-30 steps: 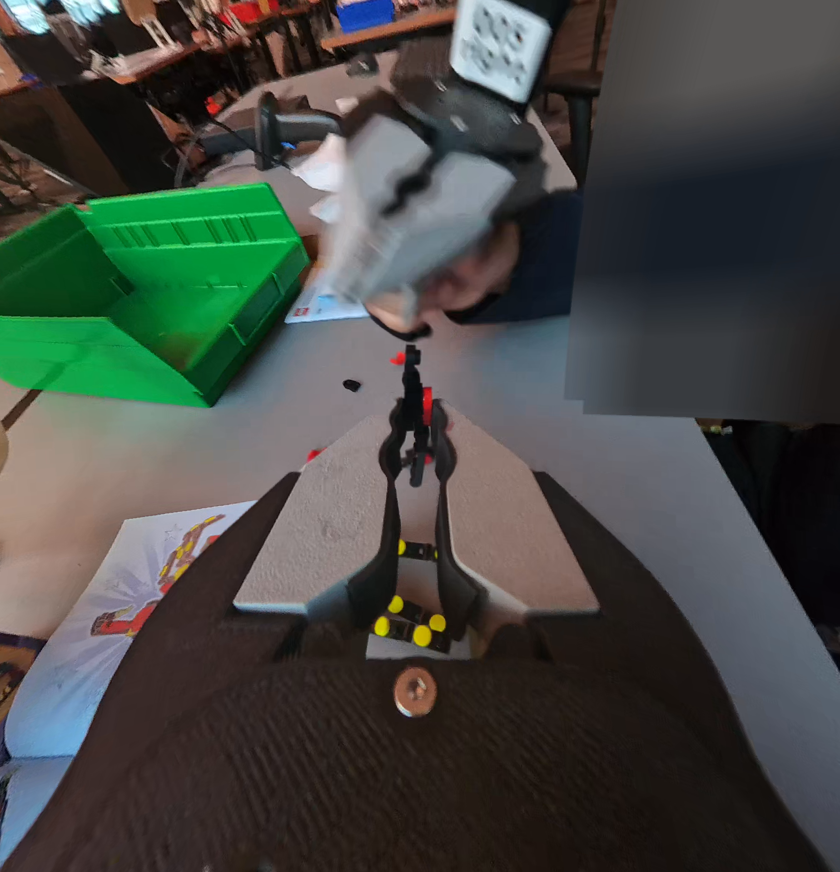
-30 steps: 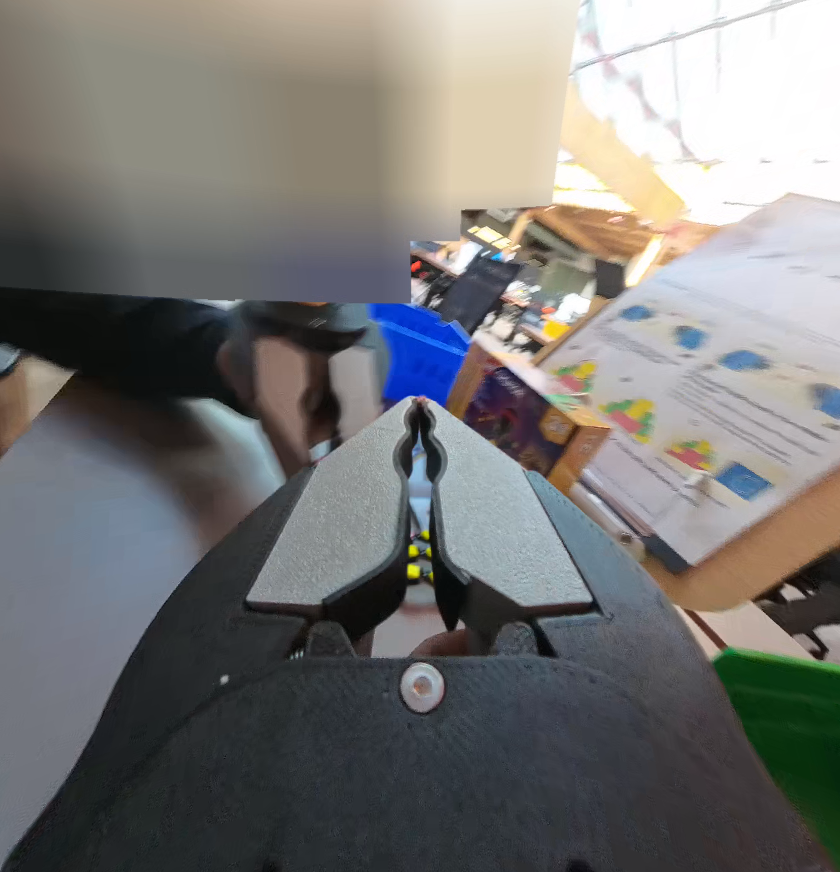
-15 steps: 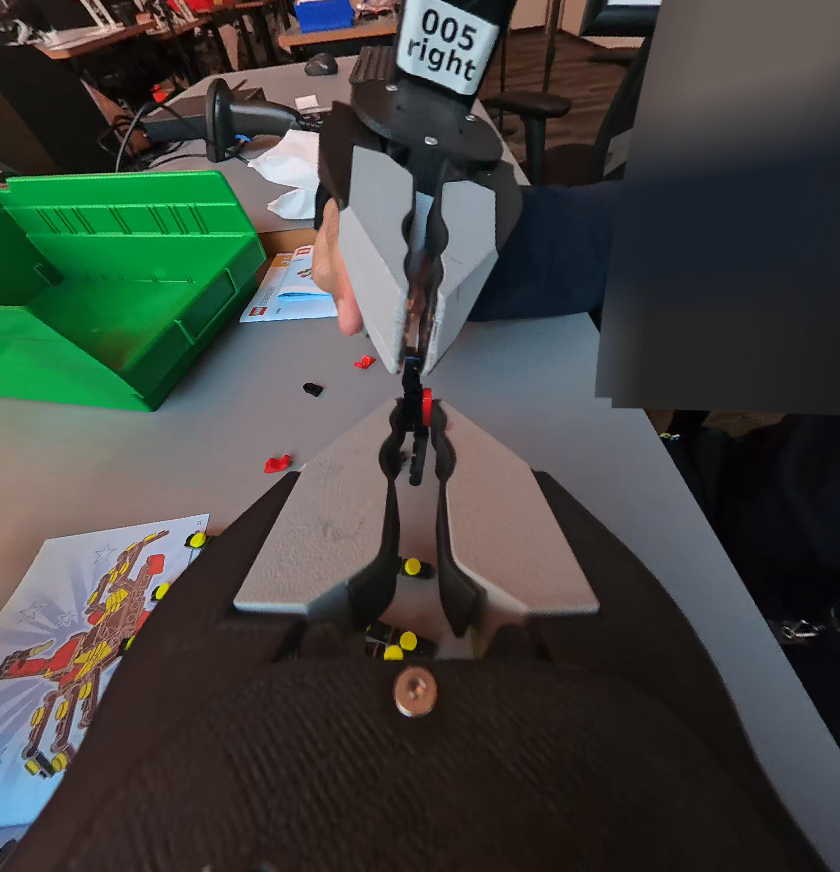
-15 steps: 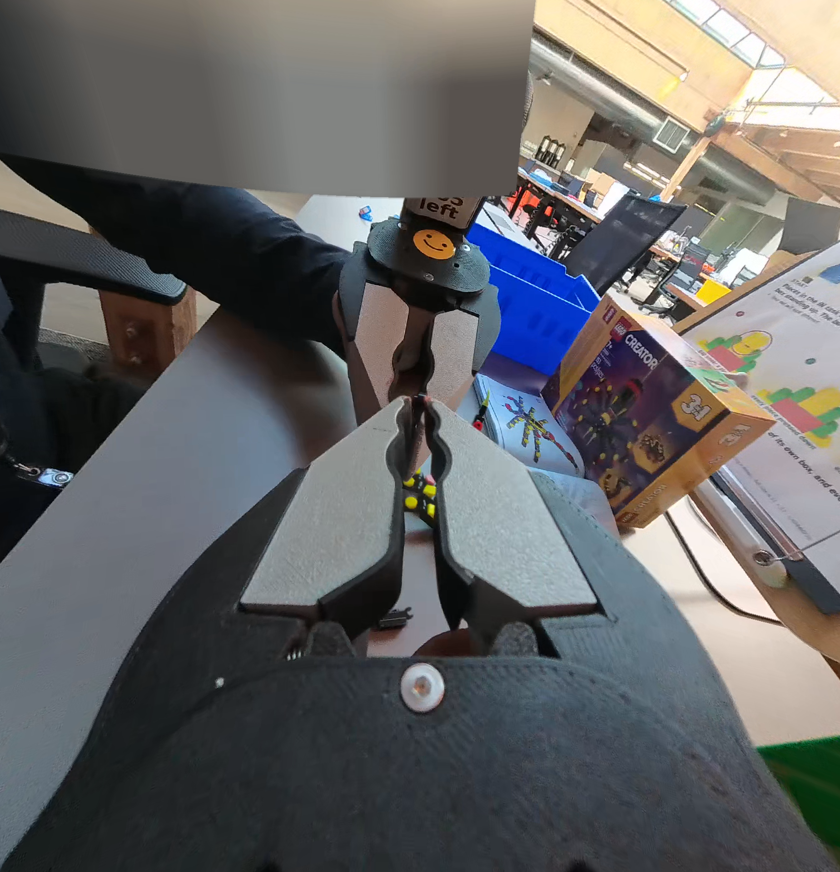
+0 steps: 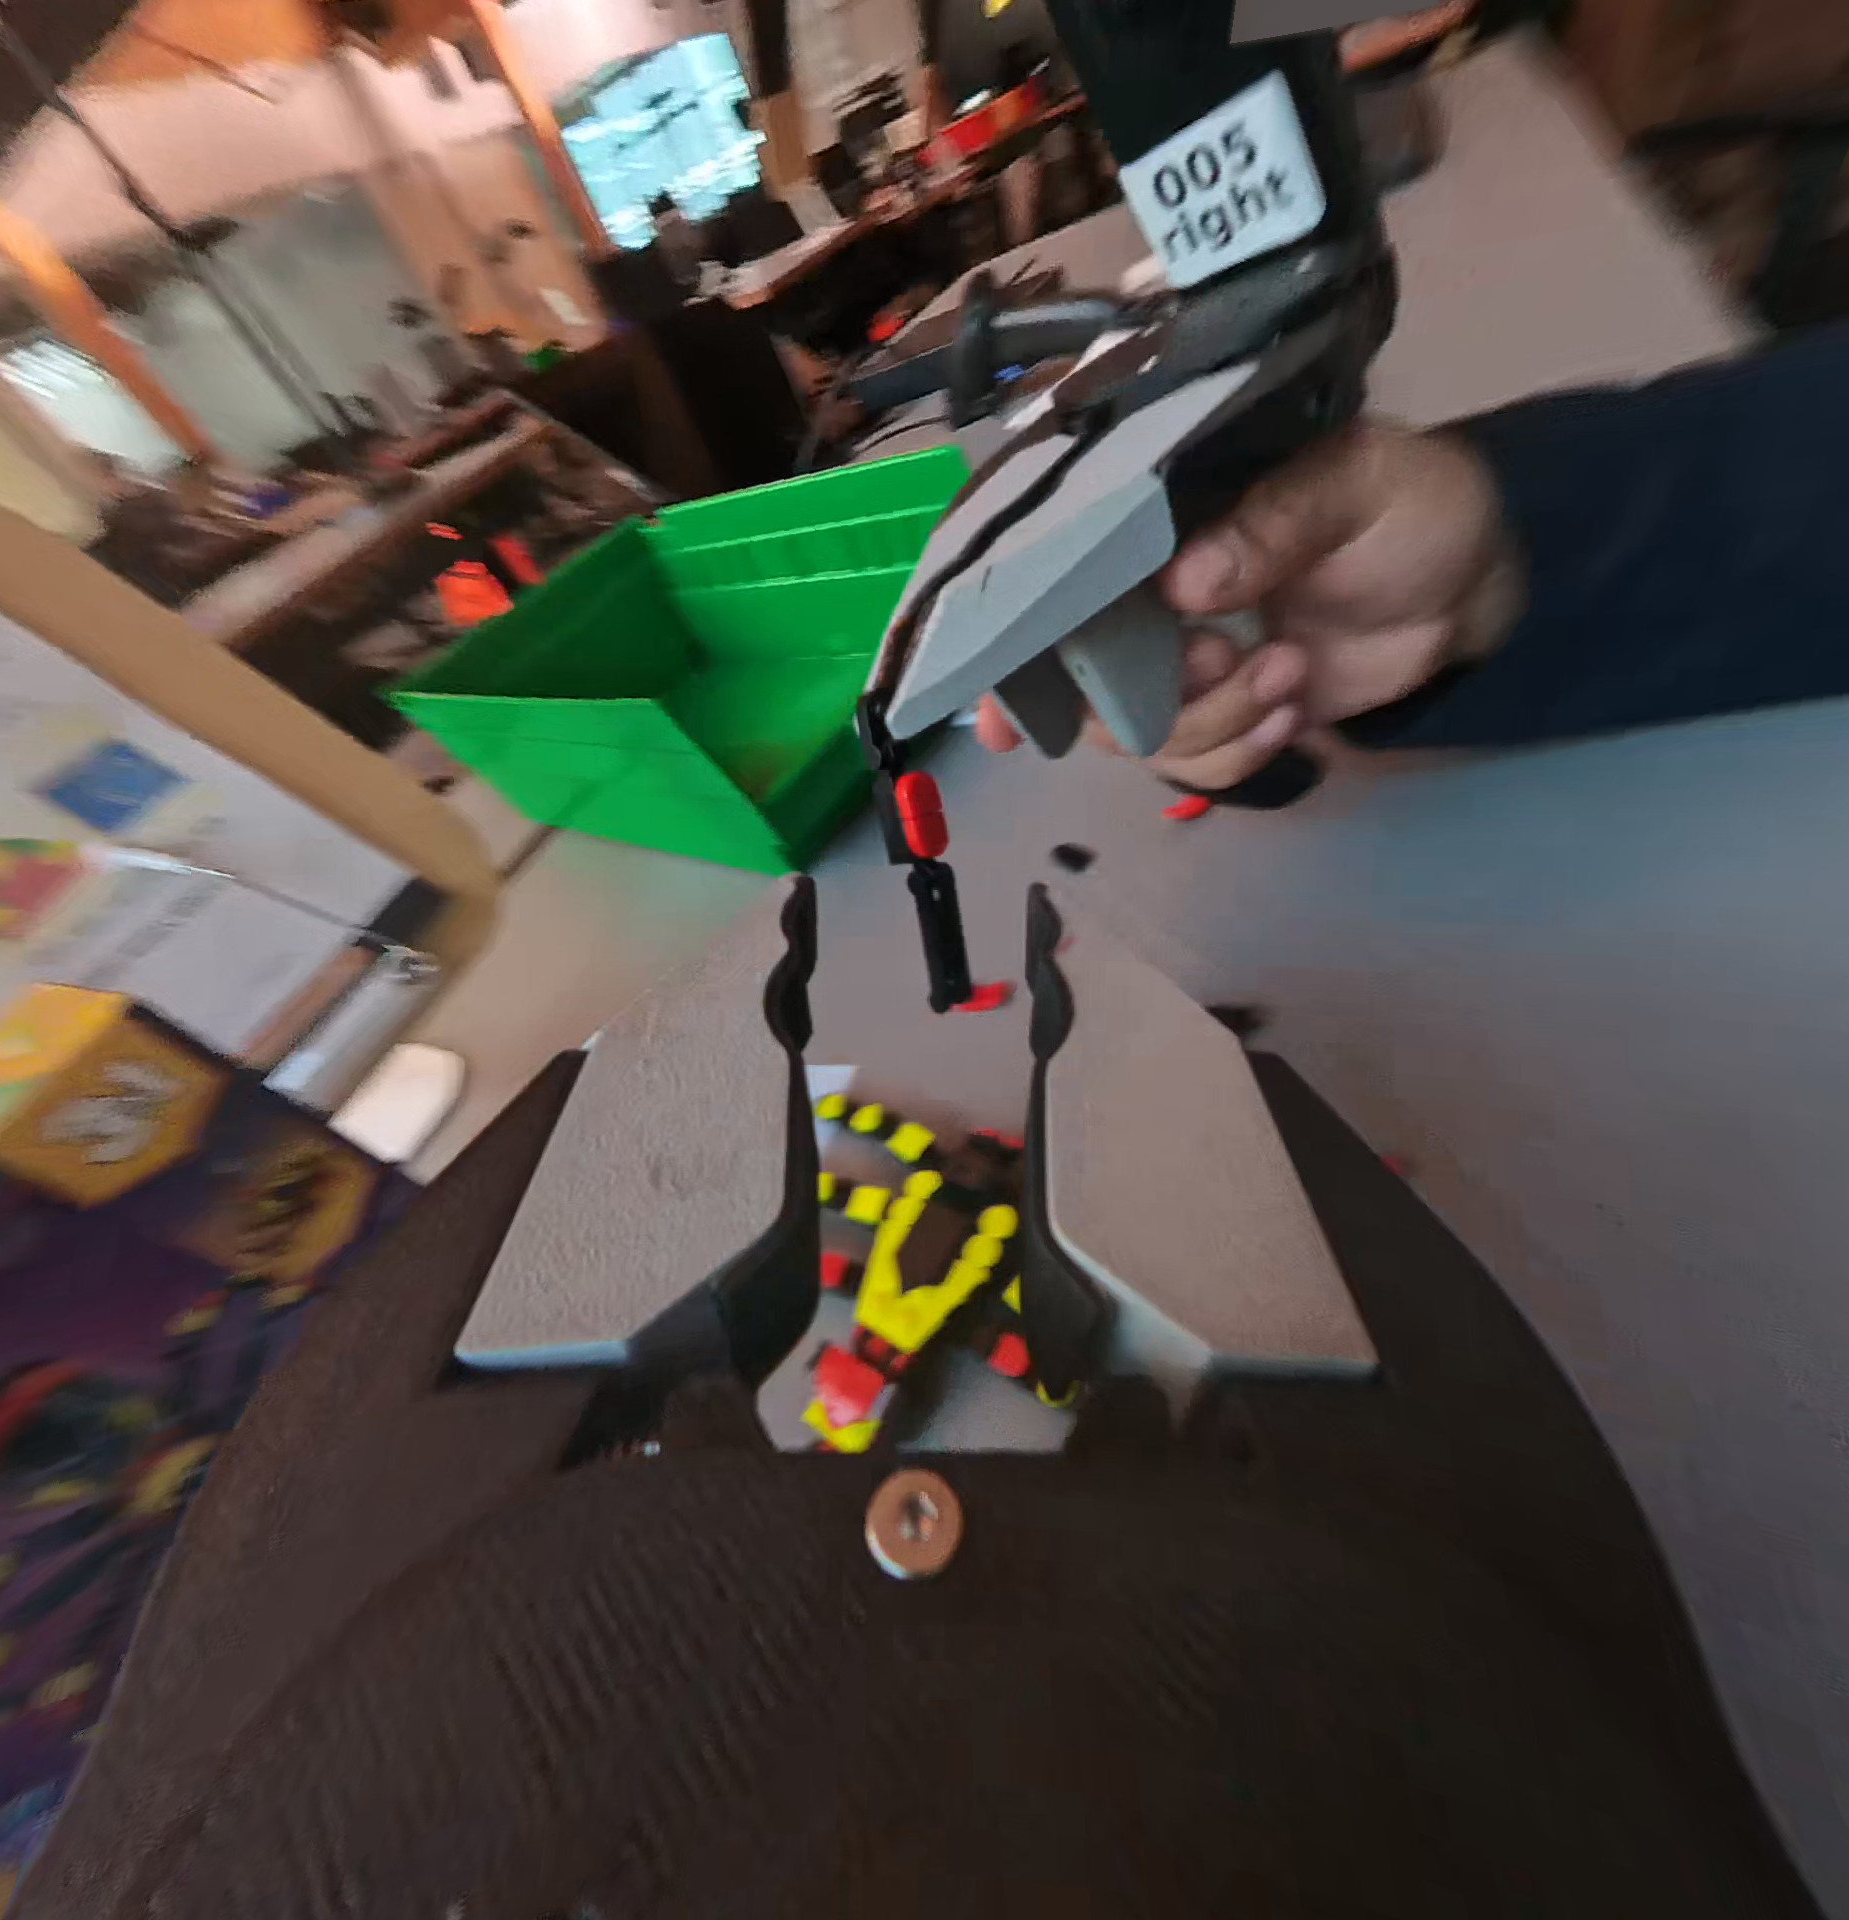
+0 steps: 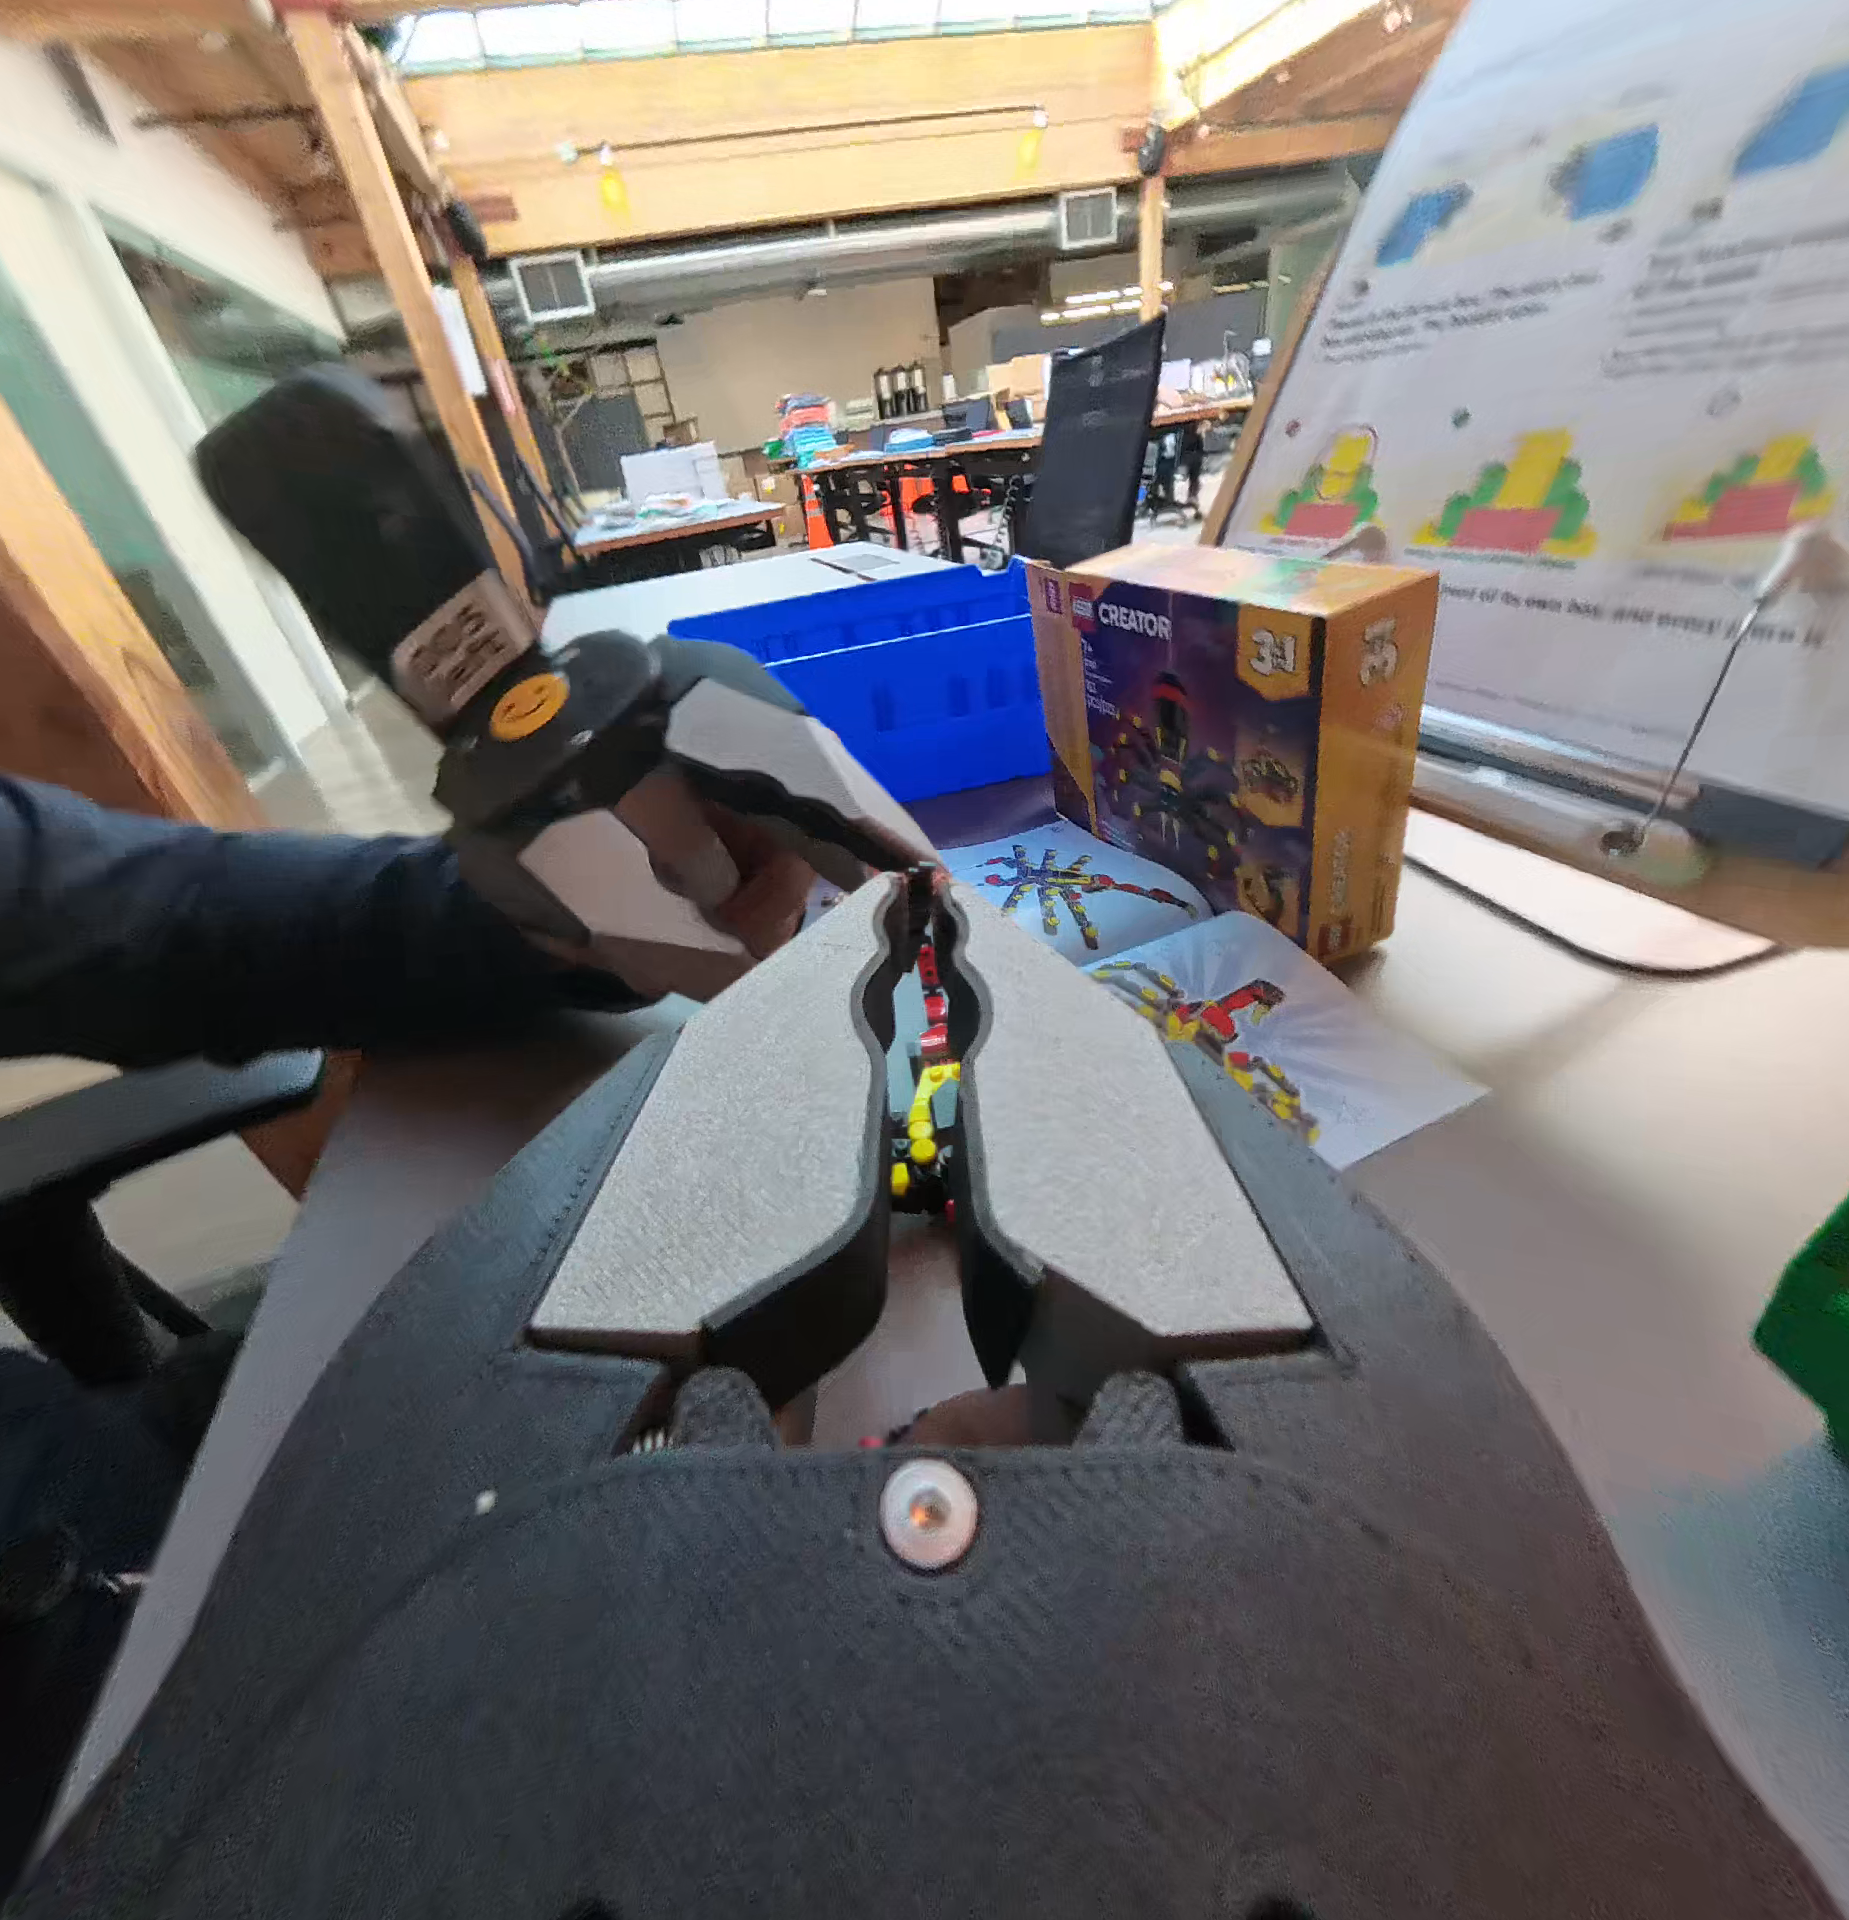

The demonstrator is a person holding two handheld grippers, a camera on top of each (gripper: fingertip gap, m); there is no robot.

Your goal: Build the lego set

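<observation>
A thin black leg piece with a red joint (image 5: 920, 821) hangs from my right gripper (image 5: 876, 717), which is shut on its top end. My left gripper (image 5: 915, 914) is open, with the lower end of the leg piece between its fingertips and touching neither. The yellow, black and red lego model (image 5: 920, 1247) lies on the table under the left fingers. In the right wrist view my right gripper (image 6: 918, 899) pinches the leg piece (image 6: 915, 896); the model (image 6: 928, 1101) shows through the gap. The left gripper (image 6: 826, 894) is just beyond, jaws apart.
A green bin (image 5: 733, 665) stands behind the leg piece. Small red (image 5: 1185, 808) and black (image 5: 1071, 855) bits lie on the grey table. A blue bin (image 6: 899, 696), the lego box (image 6: 1211, 748), picture sheets (image 6: 1284, 1029) and a tilted instruction board (image 6: 1626, 416) stand farther off. The grippers are tip to tip, or close to it.
My left gripper has opened and let go of the leg piece. My right gripper, shut on its top, now holds it alone and has tilted to the side. Both views swung.
</observation>
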